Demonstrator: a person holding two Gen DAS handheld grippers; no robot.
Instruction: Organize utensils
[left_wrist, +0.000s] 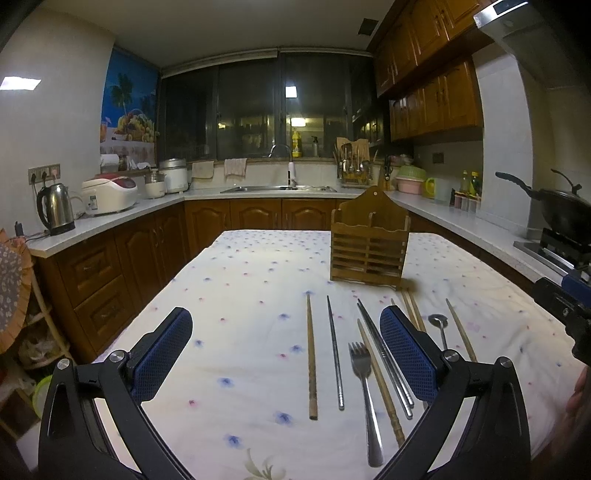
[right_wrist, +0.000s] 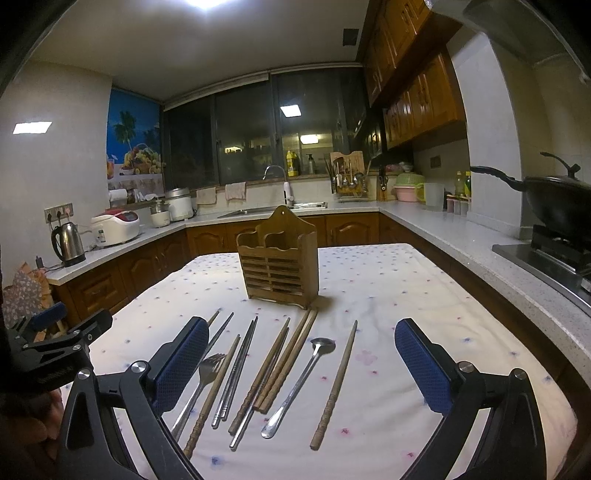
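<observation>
Dim kitchen counters ring a flower-print desk (right_wrist: 424, 295) where nothing appears sorted yet: both the left gripper (left_wrist: 286, 354) and right gripper (right_wrist: 301, 363) hover with jaws wide apart, holding nothing. Chopsticks (right_wrist: 286, 363), a fork (right_wrist: 207, 373) and a spoon (right_wrist: 295, 384) lie side by side at lower centre of the right view, long axes running toward the wooden holder (right_wrist: 279, 262) standing upright just beyond. Picking one piece likely comes next, calling for jaws closing across its shaft.

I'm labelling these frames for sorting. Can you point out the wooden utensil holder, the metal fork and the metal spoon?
slatted wooden utensil holder (right_wrist: 279, 275): right wrist view, front slats.
silver metal fork (left_wrist: 359, 356): left wrist view, base of the tines.
silver metal spoon (right_wrist: 323, 344): right wrist view, bowl.
</observation>
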